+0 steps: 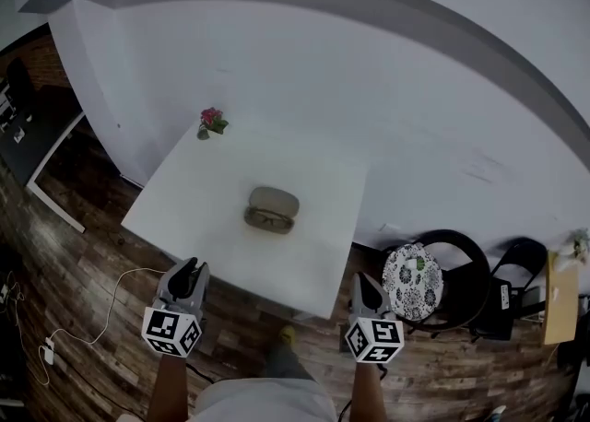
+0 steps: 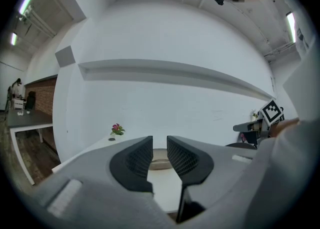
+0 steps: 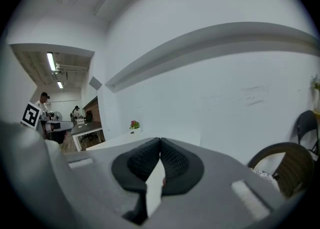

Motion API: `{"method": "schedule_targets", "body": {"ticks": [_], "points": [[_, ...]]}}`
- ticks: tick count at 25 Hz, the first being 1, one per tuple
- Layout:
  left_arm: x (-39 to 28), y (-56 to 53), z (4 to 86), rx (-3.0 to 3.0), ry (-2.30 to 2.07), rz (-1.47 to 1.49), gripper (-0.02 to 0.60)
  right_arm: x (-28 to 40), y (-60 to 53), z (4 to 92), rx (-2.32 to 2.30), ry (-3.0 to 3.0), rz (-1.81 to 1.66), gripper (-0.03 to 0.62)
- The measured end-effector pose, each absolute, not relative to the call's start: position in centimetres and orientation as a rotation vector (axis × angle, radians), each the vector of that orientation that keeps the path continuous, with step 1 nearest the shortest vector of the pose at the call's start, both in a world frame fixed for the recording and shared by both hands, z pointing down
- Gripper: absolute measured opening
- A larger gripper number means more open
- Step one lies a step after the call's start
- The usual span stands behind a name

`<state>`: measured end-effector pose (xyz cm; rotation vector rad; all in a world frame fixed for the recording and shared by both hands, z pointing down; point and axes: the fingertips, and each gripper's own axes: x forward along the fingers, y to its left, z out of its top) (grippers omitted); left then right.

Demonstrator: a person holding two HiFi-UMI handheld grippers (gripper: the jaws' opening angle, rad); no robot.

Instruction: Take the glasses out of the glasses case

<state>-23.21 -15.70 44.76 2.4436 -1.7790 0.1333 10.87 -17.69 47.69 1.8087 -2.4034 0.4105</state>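
Head view: an open olive-grey glasses case [image 1: 273, 200], dark-framed glasses [image 1: 268, 218] inside, lies mid white square counter [image 1: 194, 199] over wood-plank floor [image 1: 83, 263]. The left tongs [image 1: 193, 268] are at 7 o'clock and the right tongs [image 1: 361, 280] at 5.
Left gripper view: tongs slightly apart, empty.
Right gripper view: tongs pressed together, empty.

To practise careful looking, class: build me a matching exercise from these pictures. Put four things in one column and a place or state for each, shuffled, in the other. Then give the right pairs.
Things
1. glasses case
2. flowers
3. left gripper
4. right gripper

Places and states
a. jaws together, nothing between them
b. at the far left corner of the table
c. in the middle of the table
d. jaws a little apart, nothing between them

Pairs: 1-c, 2-b, 3-d, 4-a
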Motion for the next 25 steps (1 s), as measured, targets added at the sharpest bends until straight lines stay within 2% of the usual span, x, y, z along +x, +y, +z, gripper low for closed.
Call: {"method": "schedule_targets", "body": {"ticks": [14, 25], "points": [[-18.2, -27.7, 45.4, 2.46, -1.764, 0.25, 0.097, 14.5, -30.3, 48.6, 1.765, -2.424, 0.436, 0.003], [-17.6, -31.0, 44.4, 2.463, -1.786, 0.291, 0.097, 14.5, -33.9, 48.7, 1.729, -2.457, 0.469, 0.003]]}}
